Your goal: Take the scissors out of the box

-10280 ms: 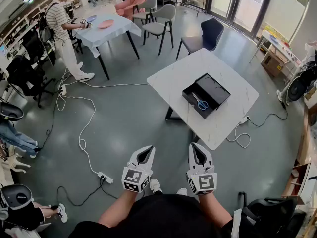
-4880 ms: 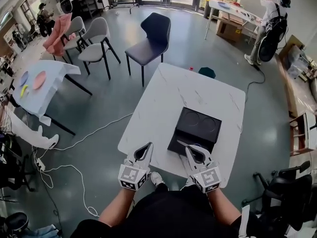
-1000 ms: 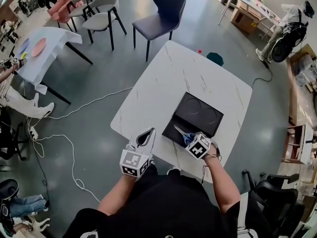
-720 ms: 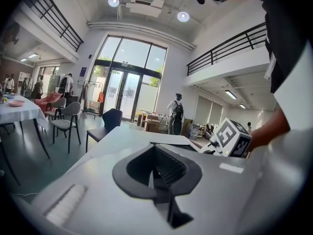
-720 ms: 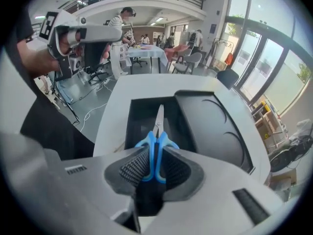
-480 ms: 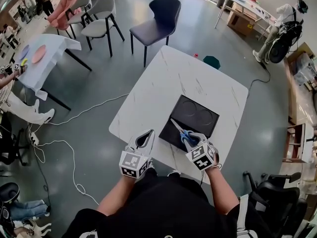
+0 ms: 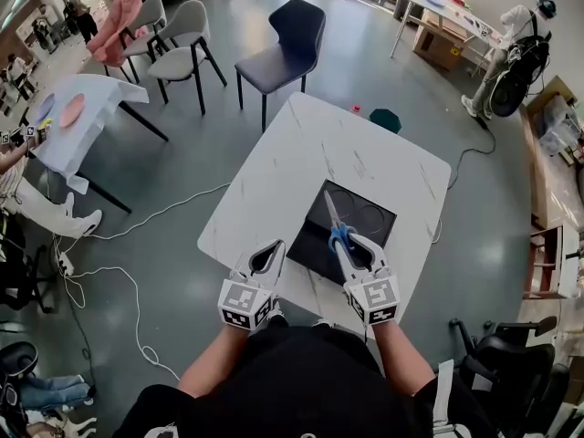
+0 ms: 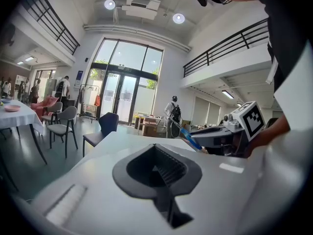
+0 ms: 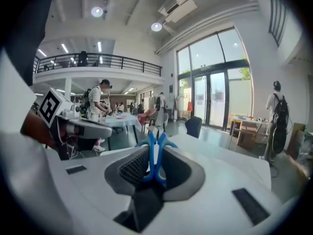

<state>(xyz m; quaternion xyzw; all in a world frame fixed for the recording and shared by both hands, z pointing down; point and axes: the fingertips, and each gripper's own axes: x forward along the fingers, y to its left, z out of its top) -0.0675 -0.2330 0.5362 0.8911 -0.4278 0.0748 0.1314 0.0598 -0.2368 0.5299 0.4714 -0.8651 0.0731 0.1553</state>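
Note:
My right gripper [image 7: 346,243] is shut on the blue handles of the scissors [image 7: 338,234] and holds them above the near edge of the open black box [image 7: 367,215]. The blades point away from me over the box. In the right gripper view the blue handles [image 9: 155,155] stand upright between the jaws of that gripper [image 9: 154,169]. The box lies on the white marble table [image 7: 301,153]. My left gripper [image 7: 269,253] hangs at the table's near edge, left of the box, shut with nothing in it; its own view [image 8: 156,169] shows the same.
A dark chair [image 7: 283,35] stands at the table's far side, with grey chairs [image 7: 173,39] further left. A cloth-covered table [image 7: 64,121] is at the left. Cables [image 7: 137,231] run across the floor. An office chair [image 7: 502,372] sits at the lower right.
My right gripper has lifted the scissors up out of the box and turned them so that the blades point away from me. The left gripper has stayed in place.

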